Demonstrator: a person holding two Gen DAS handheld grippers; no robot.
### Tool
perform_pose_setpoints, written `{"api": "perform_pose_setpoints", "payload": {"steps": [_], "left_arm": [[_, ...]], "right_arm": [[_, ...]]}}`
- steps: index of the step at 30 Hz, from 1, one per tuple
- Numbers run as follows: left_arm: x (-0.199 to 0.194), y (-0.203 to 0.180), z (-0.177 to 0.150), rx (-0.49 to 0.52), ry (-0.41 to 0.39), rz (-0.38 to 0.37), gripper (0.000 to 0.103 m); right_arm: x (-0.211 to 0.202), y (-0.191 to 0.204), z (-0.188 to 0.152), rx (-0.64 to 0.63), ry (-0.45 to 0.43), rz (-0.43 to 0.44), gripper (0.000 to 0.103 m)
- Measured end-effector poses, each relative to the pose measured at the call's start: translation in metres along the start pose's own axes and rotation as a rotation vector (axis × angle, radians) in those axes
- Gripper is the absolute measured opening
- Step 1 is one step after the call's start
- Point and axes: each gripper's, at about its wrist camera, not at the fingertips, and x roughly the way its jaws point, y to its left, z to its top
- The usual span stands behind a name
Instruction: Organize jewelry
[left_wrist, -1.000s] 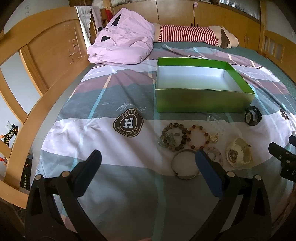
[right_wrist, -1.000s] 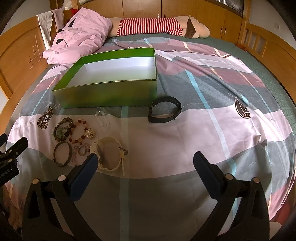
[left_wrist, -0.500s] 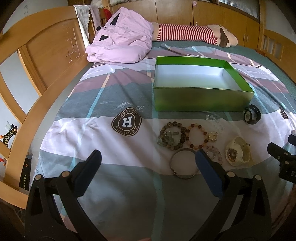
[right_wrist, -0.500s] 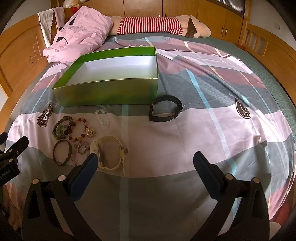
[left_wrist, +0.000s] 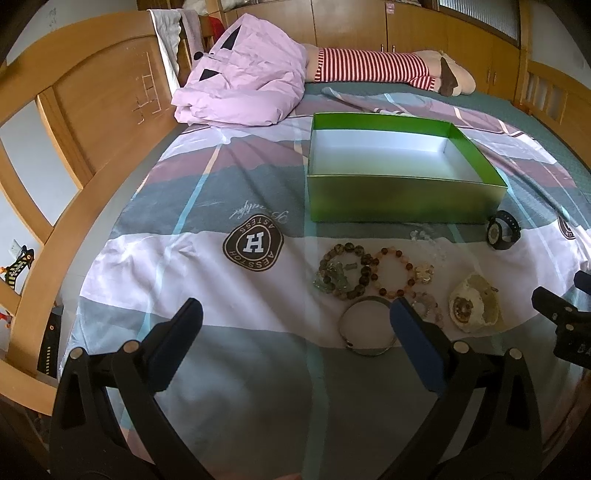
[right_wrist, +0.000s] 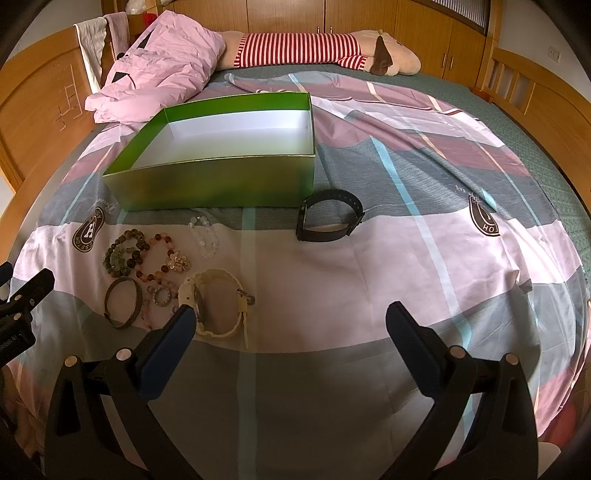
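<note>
An open green box (left_wrist: 402, 201) (right_wrist: 221, 184) with a white inside stands on the bed, holding nothing. In front of it lie a dark bead bracelet (left_wrist: 345, 271) (right_wrist: 122, 254), an amber bead bracelet (left_wrist: 395, 273) (right_wrist: 157, 258), a clear bead bracelet (right_wrist: 205, 236), a metal bangle (left_wrist: 365, 326) (right_wrist: 123, 302), a cream watch (left_wrist: 474, 304) (right_wrist: 218, 306) and a black watch (left_wrist: 503, 229) (right_wrist: 328, 219). My left gripper (left_wrist: 295, 317) is open above the sheet near the bangle. My right gripper (right_wrist: 290, 321) is open just right of the cream watch.
A crumpled pink quilt (left_wrist: 243, 92) (right_wrist: 159, 70) and a striped plush toy (left_wrist: 376, 70) (right_wrist: 317, 50) lie at the head of the bed. A wooden bed frame (left_wrist: 74, 129) runs along the left and a wooden rail (right_wrist: 535, 96) along the right.
Both views have drawn back a little from the box and jewelry. Both grippers stay open and nothing on the bed has moved.
</note>
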Motion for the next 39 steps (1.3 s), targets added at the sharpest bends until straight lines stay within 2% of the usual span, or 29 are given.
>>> {"api": "perform_pose_setpoints", "payload": {"steps": [8, 13, 31, 39], "left_arm": [[0.0025, 0.0003, 0.0004, -0.007, 0.021, -0.016, 0.101], [0.0041, 0.0011, 0.0002, -0.009, 0.019, 0.005, 0.101], [0.0047, 0.0001, -0.0005, 0.006, 0.016, 0.011, 0.101], [0.0068, -0.0018, 0.0002, 0.018, 0.029, -0.018, 0.101]], "right_arm": [[0.0002, 0.0003, -0.0001, -0.001, 0.000, -0.002, 0.102], [0.0006, -0.0004, -0.0006, -0.001, 0.001, -0.001, 0.102], [0.0009, 0.0001, -0.0008, 0.000, 0.007, -0.012, 0.102], [0.0038, -0.0026, 0.0000, 0.011, 0.026, 0.006, 0.102]]}}
